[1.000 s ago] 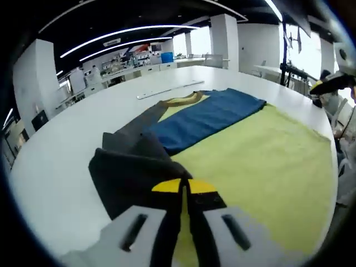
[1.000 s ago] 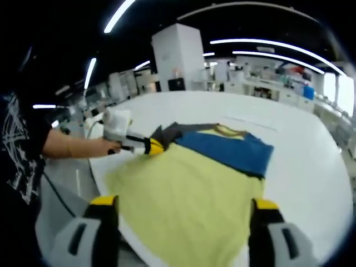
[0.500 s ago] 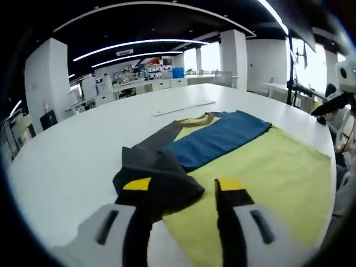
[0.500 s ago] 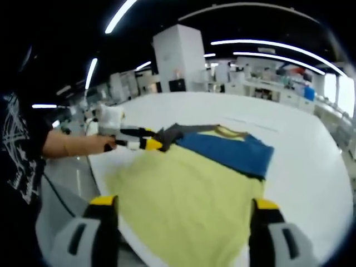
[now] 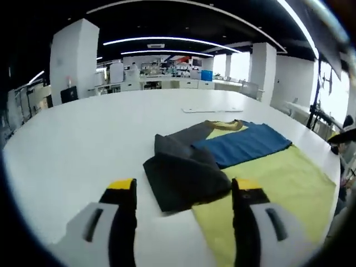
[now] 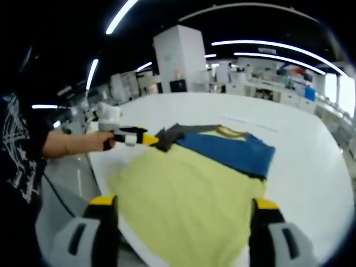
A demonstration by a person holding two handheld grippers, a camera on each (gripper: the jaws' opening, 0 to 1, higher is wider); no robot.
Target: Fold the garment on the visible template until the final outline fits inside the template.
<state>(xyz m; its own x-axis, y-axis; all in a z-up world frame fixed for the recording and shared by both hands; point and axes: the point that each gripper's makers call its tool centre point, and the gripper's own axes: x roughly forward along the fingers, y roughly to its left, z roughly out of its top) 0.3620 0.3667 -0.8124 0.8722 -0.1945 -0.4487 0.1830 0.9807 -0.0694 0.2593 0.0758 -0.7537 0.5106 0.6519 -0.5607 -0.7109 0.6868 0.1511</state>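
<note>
A yellow garment (image 5: 267,183) with a blue chest band (image 5: 245,146) and dark grey sleeves lies flat on the white table (image 5: 83,144). Its grey sleeve (image 5: 183,177) is folded inward onto the shirt's edge. My left gripper (image 5: 184,192) stands open just short of that sleeve, holding nothing. In the right gripper view the same garment (image 6: 189,189) spreads across the table, and the left gripper (image 6: 139,137) reaches in from the left beside the grey sleeve (image 6: 169,133). My right gripper (image 6: 181,214) hangs open above the garment's near hem.
A person (image 6: 22,161) in a dark printed shirt stands at the table's left edge in the right gripper view. A thin pale strip (image 5: 211,109) lies on the table beyond the collar. Benches and lab equipment line the far room.
My left gripper opened, let go of the grey sleeve and drew back from it. The sleeve now rests folded on the garment. The right gripper has not moved.
</note>
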